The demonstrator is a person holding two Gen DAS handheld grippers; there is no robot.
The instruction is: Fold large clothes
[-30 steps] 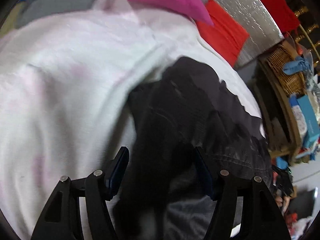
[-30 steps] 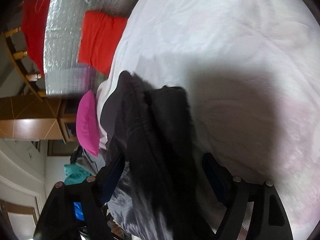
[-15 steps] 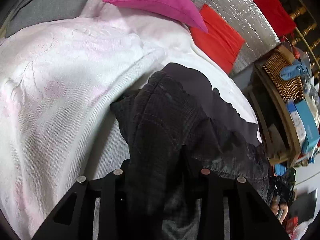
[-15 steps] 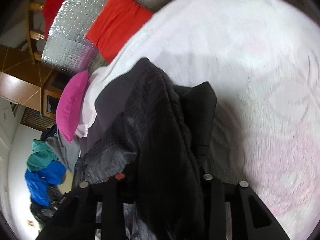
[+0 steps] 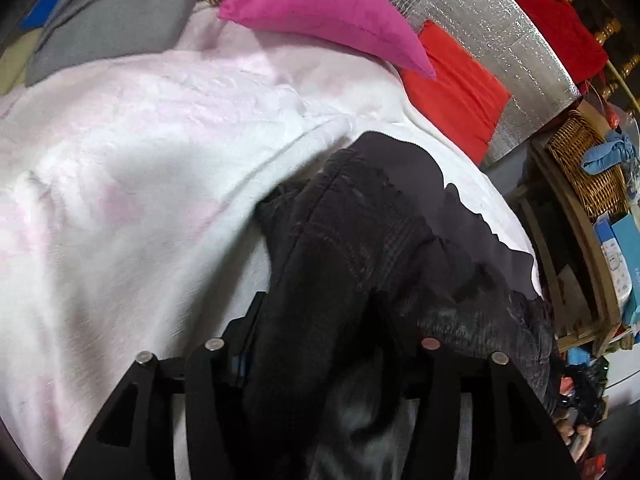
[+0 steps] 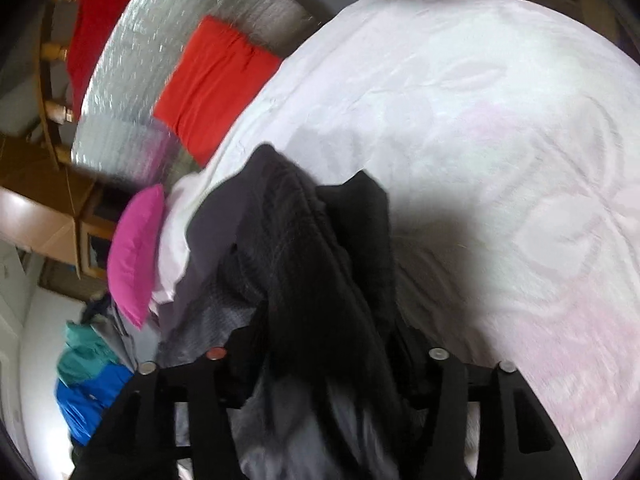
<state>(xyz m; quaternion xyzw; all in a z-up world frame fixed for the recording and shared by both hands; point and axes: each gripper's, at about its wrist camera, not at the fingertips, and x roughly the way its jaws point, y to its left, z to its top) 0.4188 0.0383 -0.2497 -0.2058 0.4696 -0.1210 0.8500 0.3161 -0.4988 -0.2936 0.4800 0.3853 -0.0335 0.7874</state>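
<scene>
Cloth, black and heavy, makes up the garment (image 5: pixel 352 248): ribbed or quilted on the outer face, with stitched seams running along it and a smoother, greyer lining showing at the edges. It lies bunched in a ridge on the bed (image 5: pixel 120 200), near the bed's edge, and its near end rises up into both tools.

The left hand-held gripper (image 5: pixel 320 344) has the cloth bunched between its fingers; its jaws are opening, and the fabric hides the pads, so I cannot tell whether they still press on it. A blue pad edge shows on its left finger (image 5: pixel 246 336). The right hand-held gripper (image 6: pixel 328 356) is the same: a thick fold of the garment (image 6: pixel 320 264) fills the gap, the jaws are opening, and the grip cannot be judged.

The bed wears a white cover with faint pink patches and an embossed leaf pattern (image 6: pixel 500 140). At its far end lie a grey cloth (image 5: pixel 112 12) and a pink pillow (image 5: pixel 320 8), then a red pillow (image 5: pixel 452 84) against a silver foil-like panel (image 5: pixel 500 40). More red cloth (image 5: pixel 552 8) hangs over a wooden rail beyond. Right of the bed stands a shelf with a wicker basket (image 5: pixel 588 168) holding something blue, and boxes below. From the right-hand view, teal and blue clothes (image 6: pixel 88 376) are heaped on the floor past the pink pillow (image 6: pixel 136 248).
</scene>
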